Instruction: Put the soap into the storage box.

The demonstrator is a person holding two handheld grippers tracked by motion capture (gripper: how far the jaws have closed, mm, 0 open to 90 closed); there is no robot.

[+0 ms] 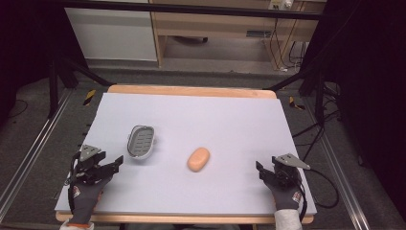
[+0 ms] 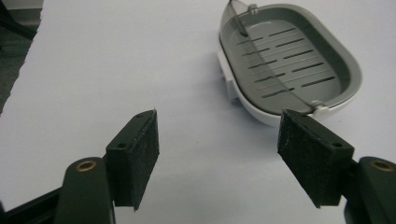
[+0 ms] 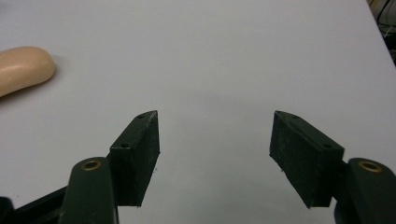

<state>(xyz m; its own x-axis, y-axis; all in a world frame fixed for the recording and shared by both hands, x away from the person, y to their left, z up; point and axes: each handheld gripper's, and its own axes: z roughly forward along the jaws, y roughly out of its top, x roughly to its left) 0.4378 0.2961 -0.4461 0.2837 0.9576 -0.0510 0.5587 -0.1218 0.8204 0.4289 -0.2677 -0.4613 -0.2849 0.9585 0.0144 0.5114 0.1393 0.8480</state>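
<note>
- Soap [image 1: 198, 159], a peach-coloured oval bar, lies on the pale lilac sheet of the table [image 1: 215, 120], a little toward the person's side of the middle; in the right gripper view it sits at the far left edge.
- Soap dish [image 1: 141, 141], grey with a slotted insert and a white outer shell, stands to the left of the bar and apart from it, upright on the sheet.
- Left gripper [image 1: 113, 165] hovers near the table's left front corner, held in a gloved hand [image 1: 85, 194]; its tip points toward the dish and stops just short of it.
- In the left gripper view the fingers [image 2: 135, 156] are spread wide with bare sheet between them; the near end of the dish lies just beyond the right-hand pad, apart from it as far as I can tell.
- Right gripper [image 1: 261, 168] sits near the right front corner, well apart from the bar, in the other gloved hand [image 1: 287, 196].
- Its fingers [image 3: 137, 156] are likewise released and parted, grasping nothing, with plain sheet between them.
</note>
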